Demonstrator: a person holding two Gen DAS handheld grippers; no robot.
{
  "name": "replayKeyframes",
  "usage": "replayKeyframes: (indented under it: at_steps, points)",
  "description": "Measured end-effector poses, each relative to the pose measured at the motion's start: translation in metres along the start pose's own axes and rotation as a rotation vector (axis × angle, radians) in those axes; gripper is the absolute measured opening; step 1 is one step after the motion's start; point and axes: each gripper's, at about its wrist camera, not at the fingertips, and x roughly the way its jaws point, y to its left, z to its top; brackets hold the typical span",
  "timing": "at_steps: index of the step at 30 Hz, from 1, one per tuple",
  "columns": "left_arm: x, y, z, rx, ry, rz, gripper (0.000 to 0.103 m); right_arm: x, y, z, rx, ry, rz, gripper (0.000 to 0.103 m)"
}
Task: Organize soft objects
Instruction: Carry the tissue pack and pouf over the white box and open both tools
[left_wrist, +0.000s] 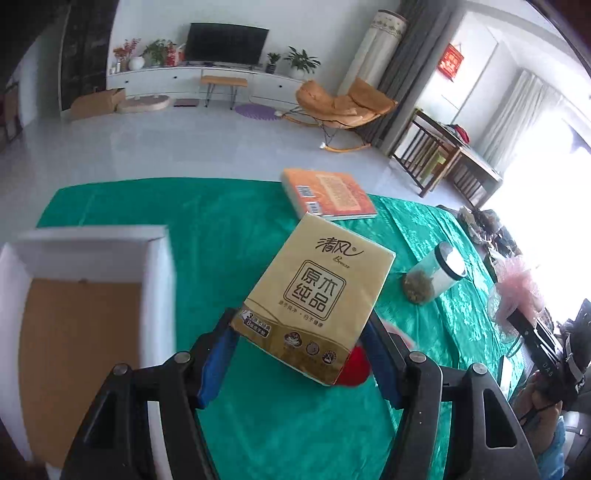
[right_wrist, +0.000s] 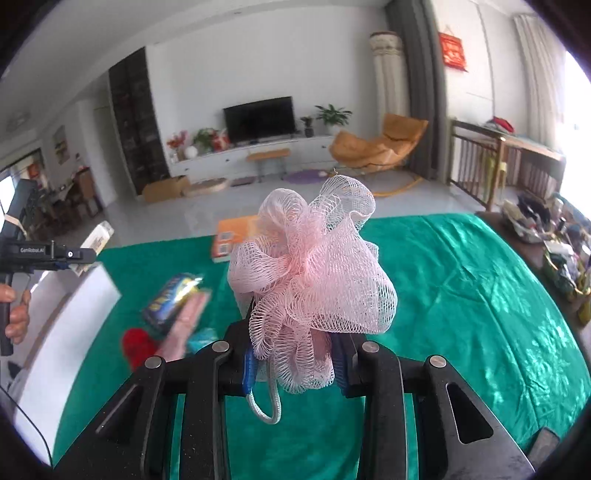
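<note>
Green patterned cloth (left_wrist: 258, 236) covers the table, with a living room behind it: a dark television, a white cabinet and an orange lounge chair on a pale floor; a white box (left_wrist: 92, 236) with a brown cardboard bottom stands at the table's left edge.

Held above the cloth just right of the box, the tissue pack (left_wrist: 317, 295) is a flat gold rectangle, tilted, its near end pinched between the blue pads of the left gripper (left_wrist: 295, 354); its face carries the brand 清风 with "Breeze" below, a framed square reading 原木纯品, and a dark strip with the numerals 3 and 8; smaller print is too fine to read.

Over the middle of the table, the bath pouf (right_wrist: 310, 269) is a ruffled ball of pale pink mesh with a white cord loop hanging beneath; the right gripper (right_wrist: 295, 365) is squeezed onto its lower folds.

On the cloth lie an orange book (left_wrist: 328, 194), a clear jar (left_wrist: 436, 273) on its side, and a red soft item (right_wrist: 138, 345); the other gripper's body reads "GenRobot.AI".
</note>
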Motion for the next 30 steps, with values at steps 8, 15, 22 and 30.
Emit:
replayKeyframes:
  at_steps: [8, 15, 22, 30]
  points:
    - [-0.116, 0.131, -0.113, -0.168, -0.021, 0.275, 0.065, -0.011, 0.199, -0.002, -0.03, 0.079, 0.535, 0.035]
    - [-0.127, 0.163, -0.161, -0.253, -0.052, 0.356, 0.098, 0.033, 0.3, -0.035, -0.017, 0.312, 0.778, 0.055]
    - [-0.12, 0.154, -0.168, -0.282, -0.09, 0.323, 0.098, 0.061, 0.26, -0.065, 0.073, 0.386, 0.74, 0.068]
    - [-0.068, 0.016, -0.158, -0.086, -0.123, 0.05, 0.099, 0.077, 0.117, -0.134, -0.034, 0.316, -0.032, 0.068]
